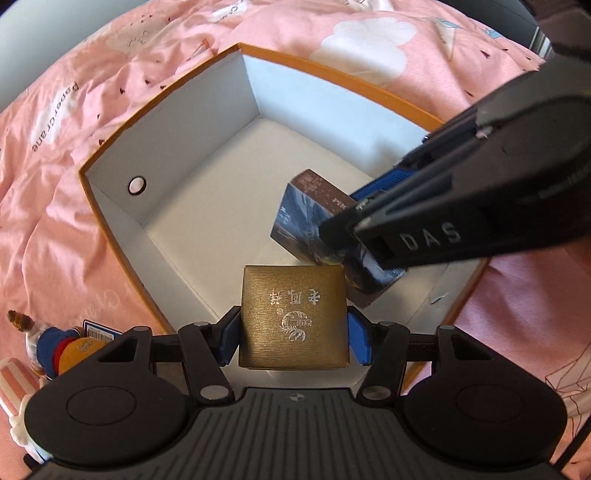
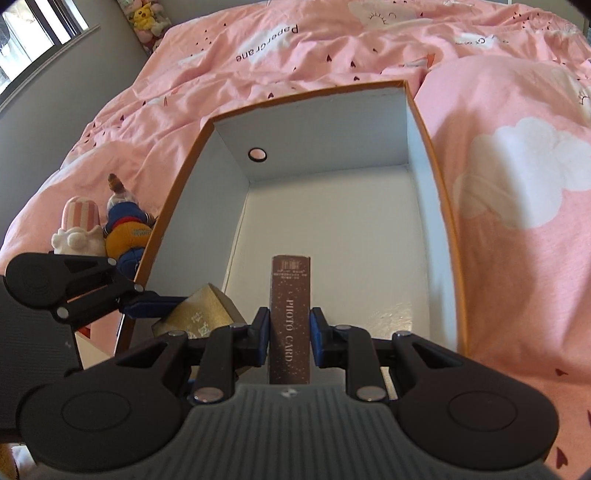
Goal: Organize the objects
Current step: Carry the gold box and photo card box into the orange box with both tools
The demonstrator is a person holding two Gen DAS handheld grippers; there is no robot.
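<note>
An open orange box with a white inside [image 1: 110,206] [image 2: 417,140] lies on the pink bed. My left gripper [image 1: 293,328] is shut on a gold square box [image 1: 293,317], held over the near end of the orange box; it also shows in the right wrist view [image 2: 201,310]. My right gripper [image 2: 288,332] is shut on a brown "PHOTO CARD" box [image 2: 290,314], held edge-up inside the orange box. In the left wrist view that gripper [image 1: 354,218] reaches in from the right with the photo card box [image 1: 295,221] tilted just beyond the gold box.
Plush toys [image 2: 110,229] [image 1: 48,343] lie on the bed beside the orange box's outer wall. The pink duvet [image 2: 517,184] surrounds the box. The orange box's far half has bare white floor [image 2: 332,229]. A window [image 2: 33,33] is at the far left.
</note>
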